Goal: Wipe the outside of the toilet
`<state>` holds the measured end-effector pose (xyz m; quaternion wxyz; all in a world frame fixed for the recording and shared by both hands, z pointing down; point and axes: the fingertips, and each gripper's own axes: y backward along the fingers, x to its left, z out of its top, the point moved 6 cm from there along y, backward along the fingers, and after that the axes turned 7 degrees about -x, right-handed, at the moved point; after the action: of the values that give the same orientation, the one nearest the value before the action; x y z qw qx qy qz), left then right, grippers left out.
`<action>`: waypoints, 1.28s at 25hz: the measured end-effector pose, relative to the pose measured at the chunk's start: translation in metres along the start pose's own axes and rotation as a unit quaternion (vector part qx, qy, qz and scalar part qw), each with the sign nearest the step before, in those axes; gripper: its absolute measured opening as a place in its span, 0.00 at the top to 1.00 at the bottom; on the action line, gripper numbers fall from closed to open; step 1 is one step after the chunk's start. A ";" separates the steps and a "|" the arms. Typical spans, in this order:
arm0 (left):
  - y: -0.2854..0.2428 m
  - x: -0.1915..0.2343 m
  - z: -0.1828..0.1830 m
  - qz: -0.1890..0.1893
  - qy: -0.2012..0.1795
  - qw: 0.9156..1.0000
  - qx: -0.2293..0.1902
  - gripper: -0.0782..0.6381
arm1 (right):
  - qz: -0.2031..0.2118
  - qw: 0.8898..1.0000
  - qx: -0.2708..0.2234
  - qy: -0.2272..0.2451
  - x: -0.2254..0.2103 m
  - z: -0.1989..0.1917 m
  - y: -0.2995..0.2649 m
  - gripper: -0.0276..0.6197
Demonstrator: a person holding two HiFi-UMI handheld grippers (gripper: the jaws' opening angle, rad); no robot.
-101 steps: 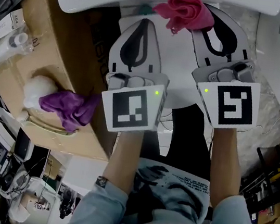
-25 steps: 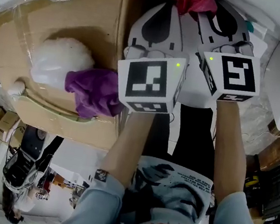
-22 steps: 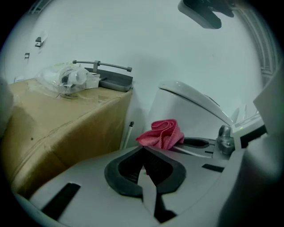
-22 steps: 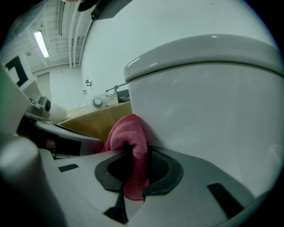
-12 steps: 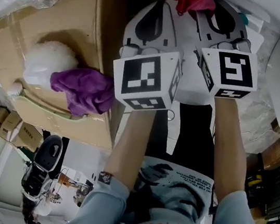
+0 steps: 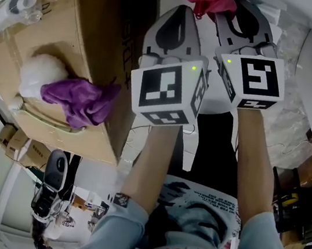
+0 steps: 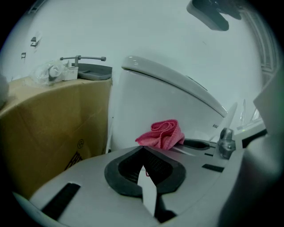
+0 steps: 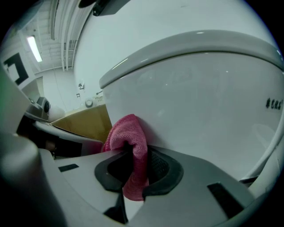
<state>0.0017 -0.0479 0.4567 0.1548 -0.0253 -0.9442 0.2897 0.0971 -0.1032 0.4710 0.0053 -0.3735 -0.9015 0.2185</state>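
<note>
So the toilet (image 8: 199, 102) fills most of the right gripper view, white curved side with the lid rim overhanging on top. A pink cloth (image 8: 132, 138) is bunched up right against that side, just ahead of the right gripper (image 8: 133, 155), whose jaws are clamped on it with a tail of cloth hanging down between them. The left gripper (image 7: 143, 150) sits just beside it on the left, jaws pinched together with nothing in them, tips pointing toward the same white side. Off to the left of both is a big cardboard box (image 6: 71, 31), and lying on it are a purple cloth (image 6: 80, 103) and a white fluffy lump (image 6: 33, 81), touching each other.
</note>
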 end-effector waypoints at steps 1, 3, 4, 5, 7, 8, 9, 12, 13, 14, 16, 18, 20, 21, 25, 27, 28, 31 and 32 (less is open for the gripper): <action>-0.001 -0.006 -0.001 -0.002 -0.006 1.000 0.001 0.86 | -0.001 1.000 -0.001 -0.001 -0.004 -0.001 0.003 0.85; -0.003 -0.017 -0.004 -0.007 -0.018 1.000 0.004 0.86 | -0.003 1.000 -0.003 -0.003 -0.012 -0.002 0.009 0.85; -0.004 -0.022 -0.005 -0.009 -0.021 1.000 0.006 0.86 | -0.005 1.000 -0.004 -0.004 -0.017 -0.002 0.013 0.85; -0.006 -0.027 -0.007 -0.010 -0.024 1.000 0.008 0.86 | -0.006 1.000 -0.004 -0.005 -0.021 -0.003 0.016 0.85; -0.008 -0.037 -0.011 -0.014 -0.028 0.999 0.013 0.86 | -0.011 1.000 -0.004 -0.007 -0.031 -0.006 0.024 0.85; -0.009 -0.042 -0.014 -0.016 -0.030 0.999 0.016 0.86 | -0.013 1.000 -0.005 -0.009 -0.036 -0.007 0.028 0.85; -0.011 -0.048 -0.016 -0.019 -0.033 0.999 0.018 0.86 | -0.016 1.000 -0.006 -0.011 -0.041 -0.008 0.031 0.85; -0.015 -0.065 -0.023 -0.028 -0.041 0.998 0.024 0.86 | -0.026 0.999 -0.007 -0.017 -0.057 -0.013 0.042 0.85; -0.017 -0.070 -0.025 -0.031 -0.043 0.998 0.027 0.86 | -0.029 0.999 -0.007 -0.019 -0.062 -0.015 0.045 0.85; -0.018 -0.076 -0.028 -0.034 -0.044 0.998 0.029 0.86 | -0.033 0.999 -0.006 -0.020 -0.068 -0.016 0.049 0.85; -0.021 -0.086 -0.032 -0.039 -0.047 0.998 0.033 0.86 | -0.041 0.999 -0.005 -0.023 -0.079 -0.020 0.057 0.85; -0.024 -0.096 -0.035 -0.043 -0.051 0.997 0.035 0.86 | -0.048 0.999 -0.003 -0.025 -0.091 -0.024 0.065 0.85; -0.027 -0.105 -0.037 -0.047 -0.055 0.997 0.037 0.86 | -0.055 0.998 -0.003 -0.027 -0.101 -0.027 0.072 0.85; -0.028 -0.110 -0.037 -0.049 -0.056 0.997 0.037 0.86 | -0.059 0.998 -0.004 -0.028 -0.106 -0.028 0.075 0.85; -0.033 -0.127 -0.040 -0.056 -0.063 0.996 0.041 0.86 | -0.072 0.997 -0.006 -0.035 -0.124 -0.030 0.085 0.85; -0.035 -0.135 -0.042 -0.060 -0.066 0.995 0.042 0.86 | -0.076 0.996 -0.007 -0.038 -0.131 -0.031 0.090 0.85; -0.036 -0.139 -0.042 -0.061 -0.067 0.995 0.043 0.86 | -0.077 0.996 -0.008 -0.039 -0.134 -0.032 0.093 0.85; -0.038 -0.150 -0.045 -0.066 -0.069 0.994 0.044 0.86 | -0.087 0.995 -0.007 -0.040 -0.148 -0.036 0.101 0.85; -0.039 -0.153 -0.046 -0.067 -0.070 0.994 0.045 0.86 | -0.092 0.995 -0.007 -0.041 -0.153 -0.037 0.104 0.85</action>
<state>0.1631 -0.0763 0.4718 0.1080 0.0655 -0.9384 0.3216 0.2836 -0.1274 0.4863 -0.0142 -0.2797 -0.9331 0.2256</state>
